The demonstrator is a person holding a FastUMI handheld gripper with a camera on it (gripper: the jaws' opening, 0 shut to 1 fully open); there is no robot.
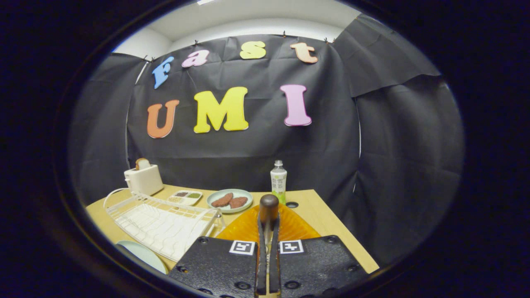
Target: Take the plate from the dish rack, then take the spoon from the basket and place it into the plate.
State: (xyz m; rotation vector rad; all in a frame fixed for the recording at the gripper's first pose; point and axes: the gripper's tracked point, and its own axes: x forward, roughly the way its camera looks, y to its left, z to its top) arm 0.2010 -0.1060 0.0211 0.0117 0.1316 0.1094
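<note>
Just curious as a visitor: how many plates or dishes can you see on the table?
4: orange plate under the fingers, green plate with patties, divided dish by the rack, pale plate nearest.

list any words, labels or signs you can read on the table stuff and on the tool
bottle: its label carries print, too small to read.
tool: two square markers, black-and-white patterns, no words; its fingers are shut on the spoon.
No other thing on the table bears legible text.
</note>
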